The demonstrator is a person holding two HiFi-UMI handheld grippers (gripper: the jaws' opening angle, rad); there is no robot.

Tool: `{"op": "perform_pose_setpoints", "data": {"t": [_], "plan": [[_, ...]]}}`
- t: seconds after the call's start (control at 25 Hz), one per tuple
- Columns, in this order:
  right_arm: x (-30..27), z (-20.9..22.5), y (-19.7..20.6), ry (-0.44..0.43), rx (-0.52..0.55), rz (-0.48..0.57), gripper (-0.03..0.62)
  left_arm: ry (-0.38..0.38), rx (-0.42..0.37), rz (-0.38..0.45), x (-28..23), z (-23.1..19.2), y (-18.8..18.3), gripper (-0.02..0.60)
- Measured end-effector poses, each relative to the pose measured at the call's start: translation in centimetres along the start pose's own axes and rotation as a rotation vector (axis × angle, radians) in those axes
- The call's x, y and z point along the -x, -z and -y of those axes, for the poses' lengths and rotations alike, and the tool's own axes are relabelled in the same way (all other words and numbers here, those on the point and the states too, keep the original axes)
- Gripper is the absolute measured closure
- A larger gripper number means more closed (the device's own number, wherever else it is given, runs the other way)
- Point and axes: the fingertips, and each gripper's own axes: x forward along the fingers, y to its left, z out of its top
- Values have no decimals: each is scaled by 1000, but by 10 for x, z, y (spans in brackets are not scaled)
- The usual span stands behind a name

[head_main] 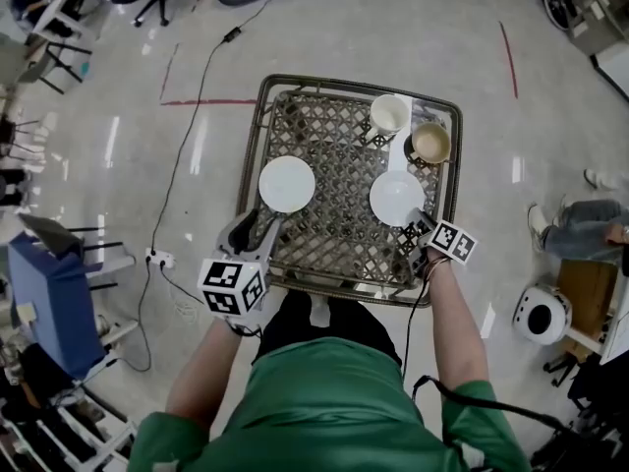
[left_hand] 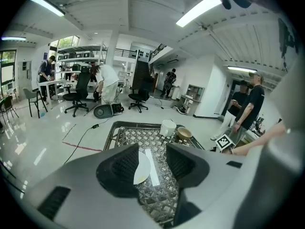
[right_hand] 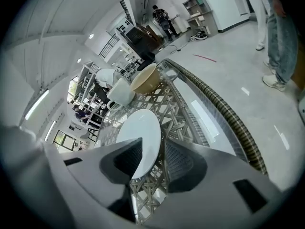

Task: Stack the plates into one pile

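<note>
Two white plates lie flat and well apart on the woven table (head_main: 257, 126) — the left plate (head_main: 287, 184) just ahead of the left gripper (head_main: 257, 226), the right plate (head_main: 397, 198) at the tip of the right gripper (head_main: 421, 229). Both grippers' jaws stand apart, each with its plate's near rim in the gap and neither clamped on it — a white mug (head_main: 389, 114) and a tan bowl (head_main: 430, 143) stand just beside each other at the far right corner

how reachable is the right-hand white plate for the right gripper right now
Probably yes: the right gripper is at the near edge of the right-hand plate, jaws apart with its rim between them, nothing blocking. The white mug and tan cup stand beyond it.
</note>
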Motion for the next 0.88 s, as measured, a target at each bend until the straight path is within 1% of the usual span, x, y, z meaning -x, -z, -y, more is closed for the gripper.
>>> {"op": "perform_pose_setpoints", "data": {"t": [0.16,0.24,0.32,0.36,0.48,0.68,0.88], "plan": [[-9,-7,-2,-27,-9,-5,437,-8,14,-2,3,-2,4,391],[-12,-10,-1,-26,-12,-15,451,-12,24,-2,7,-3,6,391],[-12,-13,2,-23,6,-22,489,-14,36,1,12,-5,7,391],[-12,-18,2,-29,26,-20,524,-14,43,5,15,-7,6,391],[-8,-41,2,-78,59,8,537,-19,53,13,25,-16,6,391],[4,-76,-9,-166,27,78,559,-14,67,26,32,-25,6,391],[19,-102,-12,-188,35,105,563,11,65,56,41,-27,-1,391]]}}
